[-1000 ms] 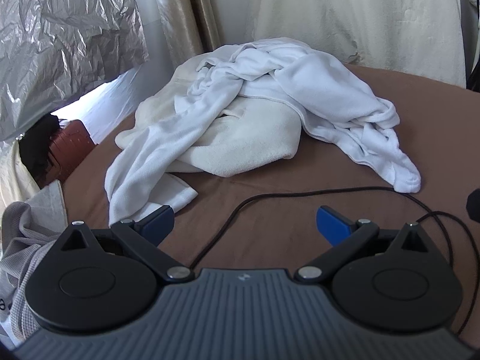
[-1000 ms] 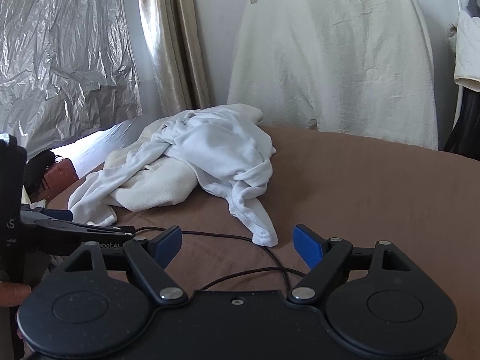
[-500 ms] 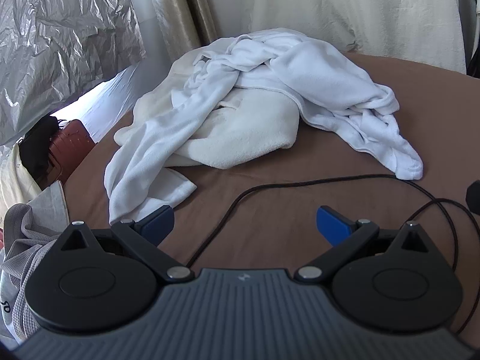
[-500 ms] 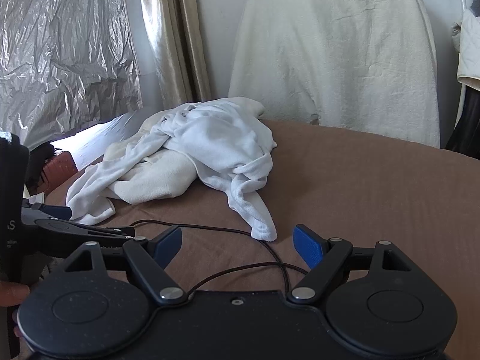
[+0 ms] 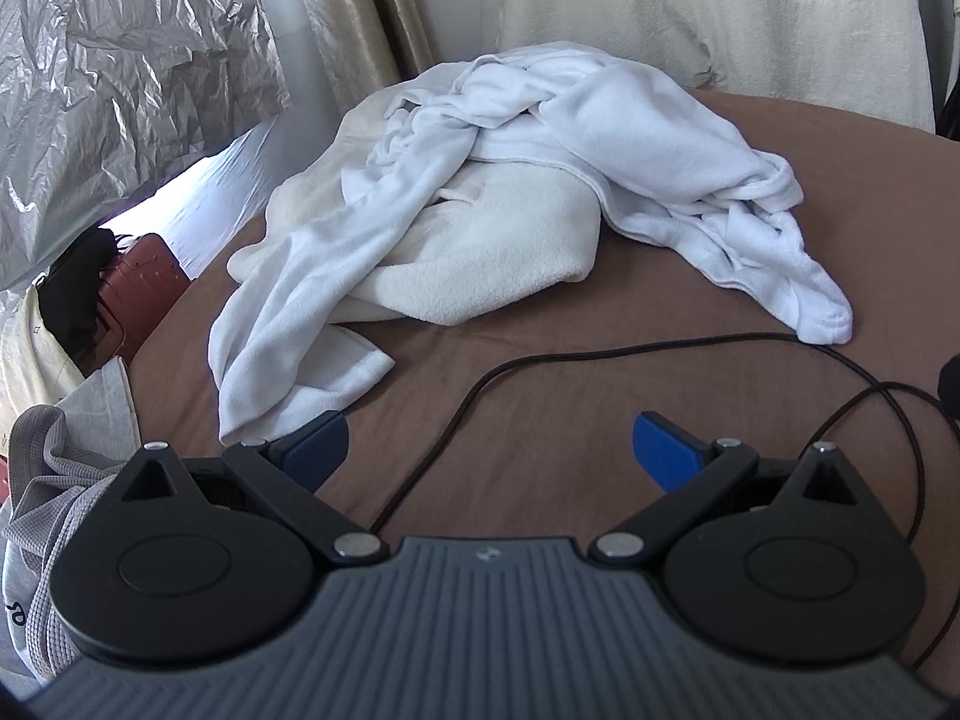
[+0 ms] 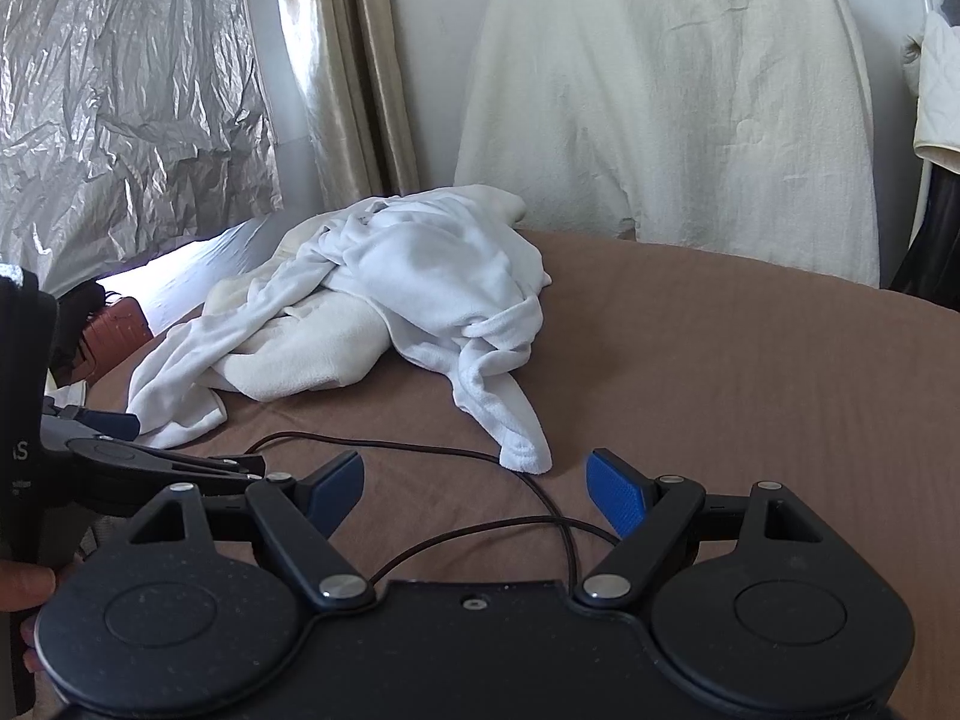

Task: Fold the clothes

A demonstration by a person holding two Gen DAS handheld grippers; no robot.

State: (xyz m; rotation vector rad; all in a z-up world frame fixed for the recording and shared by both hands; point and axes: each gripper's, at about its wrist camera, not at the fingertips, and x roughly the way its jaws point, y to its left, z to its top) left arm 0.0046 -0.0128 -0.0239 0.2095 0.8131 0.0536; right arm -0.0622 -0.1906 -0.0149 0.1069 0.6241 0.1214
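A crumpled white garment (image 5: 630, 138) lies in the upper middle of the frame, draped over a cream fleece garment (image 5: 498, 246). 1 sleeve hangs toward lower left, 1 toward right.

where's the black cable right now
The black cable lies on the brown bedcover, curving between the open tongs and the white garment pile. In the right wrist view it passes just by the pile's dangling sleeve end.

Soft, fleecy white garment (image 5: 648, 138) on nubby cream towel (image 5: 498, 252); matt brown sheet (image 6: 750, 372); crinkled glossy foil (image 5: 120, 84); satiny curtain (image 6: 342, 60).
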